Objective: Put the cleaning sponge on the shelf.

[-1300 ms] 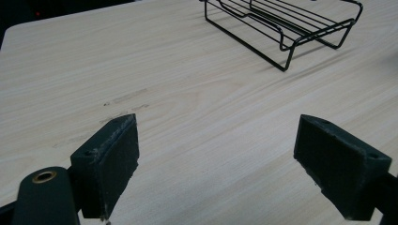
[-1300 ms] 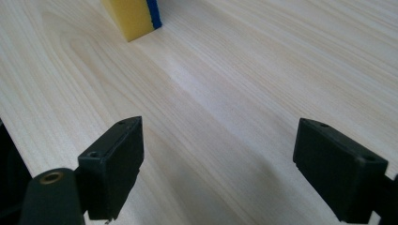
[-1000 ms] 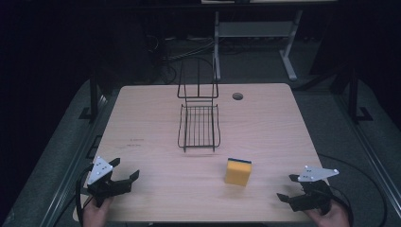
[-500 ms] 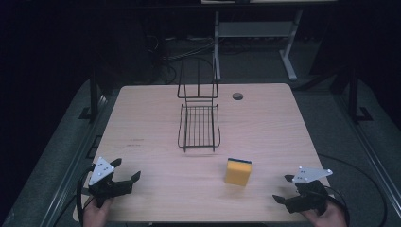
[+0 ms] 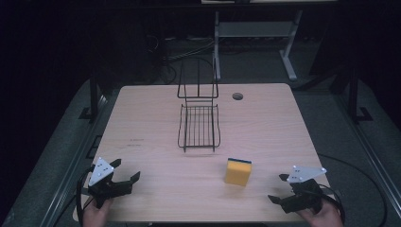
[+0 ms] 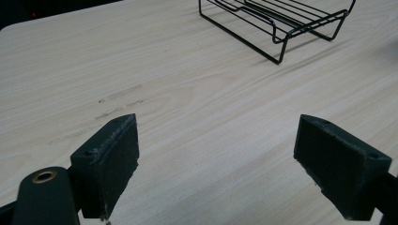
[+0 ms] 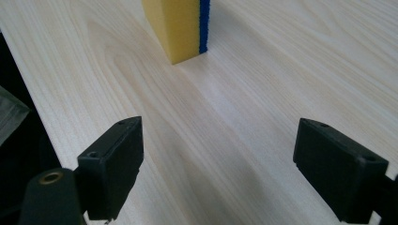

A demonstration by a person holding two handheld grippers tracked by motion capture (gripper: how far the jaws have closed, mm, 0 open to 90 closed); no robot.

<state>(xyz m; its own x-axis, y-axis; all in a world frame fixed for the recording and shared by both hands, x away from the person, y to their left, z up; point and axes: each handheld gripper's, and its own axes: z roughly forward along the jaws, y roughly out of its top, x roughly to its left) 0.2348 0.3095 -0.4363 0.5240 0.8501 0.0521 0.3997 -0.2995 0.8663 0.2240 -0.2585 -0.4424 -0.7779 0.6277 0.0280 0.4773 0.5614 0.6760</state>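
Looking down from the high view, I see my left gripper (image 5: 124,180) low at the near left corner of the desk (image 5: 269,123) and my right gripper (image 5: 280,190) at the near right corner, both parted wide and holding nothing. The sponge (image 5: 238,171) stands on edge near the front, left of my right gripper and apart from it. A wire rack (image 5: 199,127) sits at mid-desk with its tall back toward the far side, well clear of both hands. I judge the sponge is meant for the rack, and that my right hand is the one placed to fetch it.

In the left gripper view, my jaws gape over bare wood with nothing between them. The rack (image 6: 281,21) lies ahead and to the right, so this hand looks parked, perhaps ready to steady the rack.

In the right gripper view, my jaws stand wide open and empty over the desk. The sponge (image 7: 177,28) is straight ahead, yellow face toward me, blue scrub layer on its right side. Standing upright, it offers two flat faces, so a wide opening suits closing on it from both sides.
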